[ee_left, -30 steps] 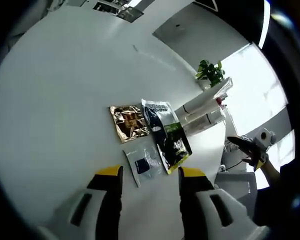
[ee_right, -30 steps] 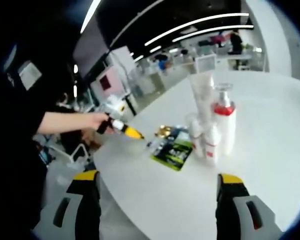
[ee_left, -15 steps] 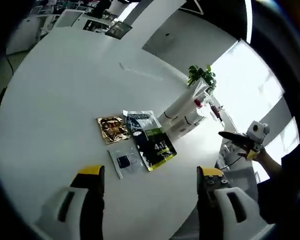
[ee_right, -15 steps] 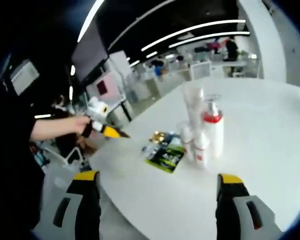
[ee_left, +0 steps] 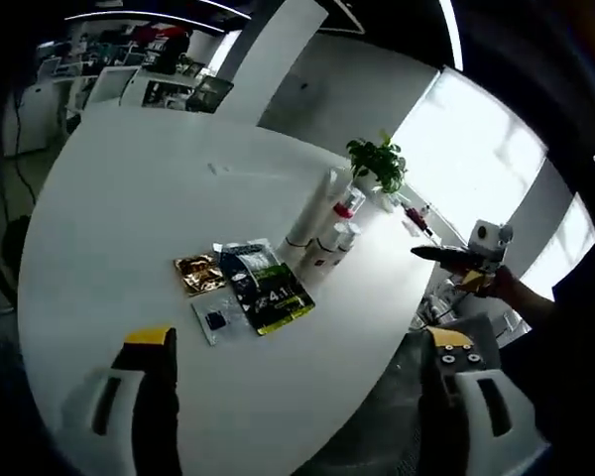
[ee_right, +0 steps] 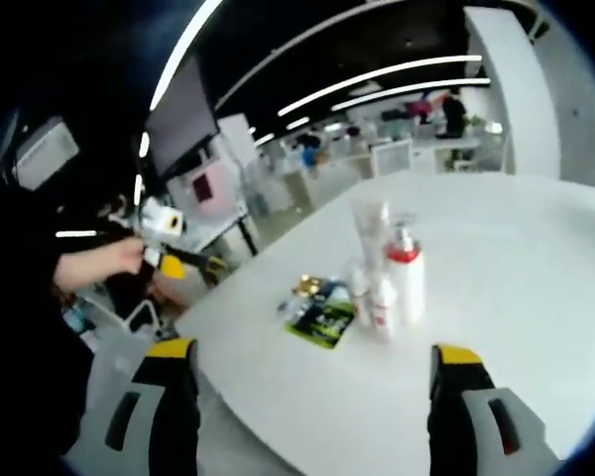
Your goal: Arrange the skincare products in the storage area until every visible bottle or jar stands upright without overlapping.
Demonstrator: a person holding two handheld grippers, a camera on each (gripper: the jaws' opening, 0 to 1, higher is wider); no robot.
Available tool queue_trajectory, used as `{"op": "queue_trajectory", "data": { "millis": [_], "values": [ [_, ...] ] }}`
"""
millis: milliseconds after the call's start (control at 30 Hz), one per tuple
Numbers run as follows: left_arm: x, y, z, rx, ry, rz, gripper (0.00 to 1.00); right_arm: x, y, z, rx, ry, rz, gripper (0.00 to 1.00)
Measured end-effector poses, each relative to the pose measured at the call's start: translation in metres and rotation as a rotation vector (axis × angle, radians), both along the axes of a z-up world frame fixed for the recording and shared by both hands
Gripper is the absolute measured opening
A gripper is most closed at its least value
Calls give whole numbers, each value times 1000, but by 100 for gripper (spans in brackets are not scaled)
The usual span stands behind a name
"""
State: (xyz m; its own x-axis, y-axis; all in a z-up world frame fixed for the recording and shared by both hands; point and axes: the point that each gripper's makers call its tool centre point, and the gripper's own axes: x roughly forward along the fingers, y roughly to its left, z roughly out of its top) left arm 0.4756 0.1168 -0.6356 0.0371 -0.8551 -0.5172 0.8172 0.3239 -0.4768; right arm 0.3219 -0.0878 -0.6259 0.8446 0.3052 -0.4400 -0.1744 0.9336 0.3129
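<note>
A cluster of skincare products stands upright on the round white table (ee_left: 129, 188): a tall white tube (ee_left: 312, 206), a pump bottle (ee_left: 343, 210) with a red collar, and small bottles (ee_left: 327, 250). From the other side I see the tube (ee_right: 369, 230), the pump bottle (ee_right: 406, 286) and a small bottle (ee_right: 379, 305). Flat sachets lie beside them: gold (ee_left: 198, 273), dark (ee_left: 242, 260), green-black (ee_left: 280, 299), clear (ee_left: 216, 319). My left gripper (ee_left: 297, 342) is open wide, far back from them and holding nothing. My right gripper (ee_right: 313, 353) is open and holds nothing, well short of the bottles.
A potted plant (ee_left: 376, 161) stands at the table's far edge. The sachets (ee_right: 322, 319) lie left of the bottles in the right gripper view. A hand holds the right gripper (ee_left: 454, 256) off the table's edge; the left gripper (ee_right: 175, 264) hovers past the table's rim. Office desks fill the background.
Both views have drawn back from the table, so the products look smaller. My left gripper's jaws have spread much wider. The products and sachets have stayed where they were.
</note>
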Motion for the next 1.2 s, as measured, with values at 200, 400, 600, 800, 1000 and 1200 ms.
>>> {"op": "queue_trajectory", "data": {
  "millis": [200, 400, 600, 800, 1000, 1200],
  "values": [
    [-14, 15, 14, 35, -80, 18, 99, -18, 1, 3, 2, -8, -8, 99],
    [-30, 30, 23, 61, -153, 58, 99, -30, -6, 10, -3, -21, -24, 99],
    [-44, 41, 30, 25, -175, 101, 99, -41, -10, 16, -12, -30, -35, 99],
    [-45, 56, 31, 34, -199, 151, 99, -46, -10, 18, -15, -34, -42, 99],
    [-47, 57, 35, 7, -194, 179, 98, -48, -8, 20, -10, -45, -48, 99],
    [-49, 54, 35, 10, -188, 172, 98, -53, -6, 19, -11, -44, -51, 99]
  ]
}}
